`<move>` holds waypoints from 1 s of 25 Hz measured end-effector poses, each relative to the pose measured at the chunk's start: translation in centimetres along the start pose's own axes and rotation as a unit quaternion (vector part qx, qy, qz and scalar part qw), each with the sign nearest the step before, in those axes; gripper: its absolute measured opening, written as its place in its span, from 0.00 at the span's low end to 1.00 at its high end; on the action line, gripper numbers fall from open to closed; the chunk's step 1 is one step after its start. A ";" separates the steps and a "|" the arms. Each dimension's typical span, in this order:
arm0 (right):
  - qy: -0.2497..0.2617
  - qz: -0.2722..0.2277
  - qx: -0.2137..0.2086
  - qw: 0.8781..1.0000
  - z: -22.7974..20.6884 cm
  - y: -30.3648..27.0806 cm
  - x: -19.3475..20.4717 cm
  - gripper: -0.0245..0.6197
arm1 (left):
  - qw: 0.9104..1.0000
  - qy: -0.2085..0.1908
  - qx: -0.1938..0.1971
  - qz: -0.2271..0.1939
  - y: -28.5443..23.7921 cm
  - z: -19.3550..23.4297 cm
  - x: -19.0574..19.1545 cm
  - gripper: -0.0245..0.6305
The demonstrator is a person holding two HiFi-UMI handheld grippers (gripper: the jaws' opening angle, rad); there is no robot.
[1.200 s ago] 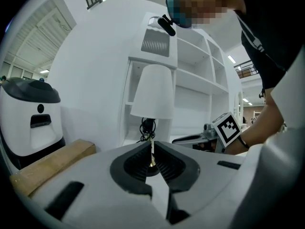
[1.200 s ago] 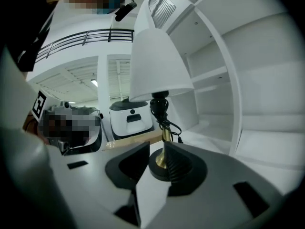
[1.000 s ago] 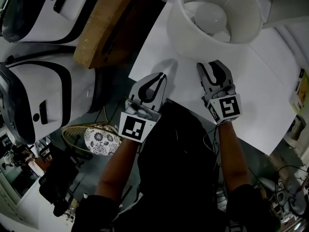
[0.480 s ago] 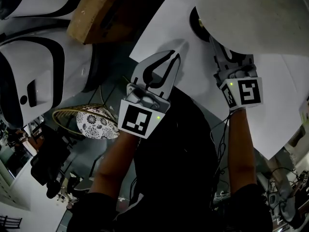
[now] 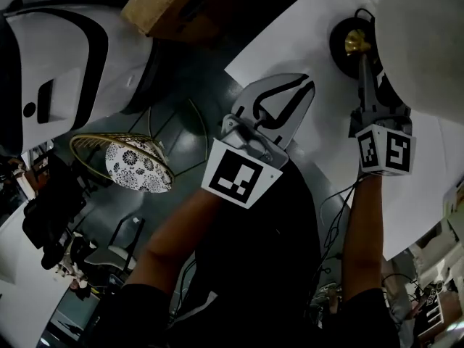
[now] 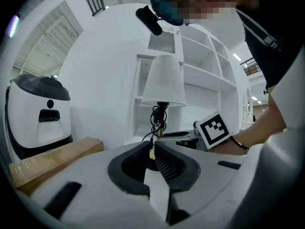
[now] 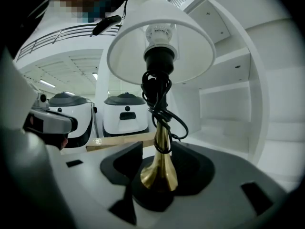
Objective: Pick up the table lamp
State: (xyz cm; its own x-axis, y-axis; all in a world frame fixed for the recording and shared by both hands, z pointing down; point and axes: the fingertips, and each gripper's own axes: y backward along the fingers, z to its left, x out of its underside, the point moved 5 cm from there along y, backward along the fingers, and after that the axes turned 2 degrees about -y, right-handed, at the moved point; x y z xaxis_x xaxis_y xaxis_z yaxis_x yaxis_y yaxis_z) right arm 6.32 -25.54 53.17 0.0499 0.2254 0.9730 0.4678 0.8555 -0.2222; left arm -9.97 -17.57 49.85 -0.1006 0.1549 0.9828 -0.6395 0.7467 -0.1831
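Observation:
The table lamp has a white shade (image 7: 162, 42), a brass stem (image 7: 159, 168) wrapped in a black cord (image 7: 159, 99), and a round black base (image 7: 152, 197). In the head view the shade (image 5: 424, 42) is at the top right, above the base (image 5: 339, 43). My right gripper (image 7: 159, 149) reaches under the shade with a jaw on each side of the brass stem. Its jaws have just been opening and their pads stand off the stem. It also shows in the head view as my right gripper (image 5: 360, 58). My left gripper (image 5: 308, 85) hovers left of the lamp, shut and empty, with the lamp (image 6: 163, 82) ahead of it.
The lamp stands on a white table (image 5: 290, 49) whose near edge runs diagonally under both grippers. White machines (image 5: 51, 71) and a cardboard box (image 5: 174, 2) sit to the left. A gold wire basket holding a patterned ball (image 5: 138, 169) lies below. White shelves (image 6: 205, 80) stand behind the lamp.
My right gripper has moved in under the shade to the lamp's stem and its jaws have widened. The head view has swung, so the shade now shows from the side. The left gripper has barely moved.

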 end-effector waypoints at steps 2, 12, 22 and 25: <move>-0.011 -0.003 0.014 1.000 -0.1 0.0 -0.1 0.31 | 1.000 -0.002 -0.006 0.003 0.3 0.1 0.0 0.07; -0.030 -0.020 0.033 0.999 -1.0 -0.9 -0.1 0.26 | 1.000 -0.012 -0.001 0.011 0.6 0.1 0.2 0.07; -0.011 -0.024 0.018 0.999 -0.3 -1.5 0.2 0.25 | 1.000 0.017 -0.011 0.017 0.5 0.4 0.2 0.07; -0.015 -0.025 0.006 1.000 -0.1 -1.9 0.5 0.25 | 1.000 0.011 -0.021 0.016 -0.1 0.6 -0.1 0.07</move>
State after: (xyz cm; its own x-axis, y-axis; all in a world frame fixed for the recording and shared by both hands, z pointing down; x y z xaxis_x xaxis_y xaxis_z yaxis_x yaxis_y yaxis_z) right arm 5.56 -27.09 54.11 0.0000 0.1969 0.9804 0.4589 0.8711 -0.1749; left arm -10.38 -18.02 49.80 -0.1036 0.1924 0.9758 -0.6034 0.7678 -0.2154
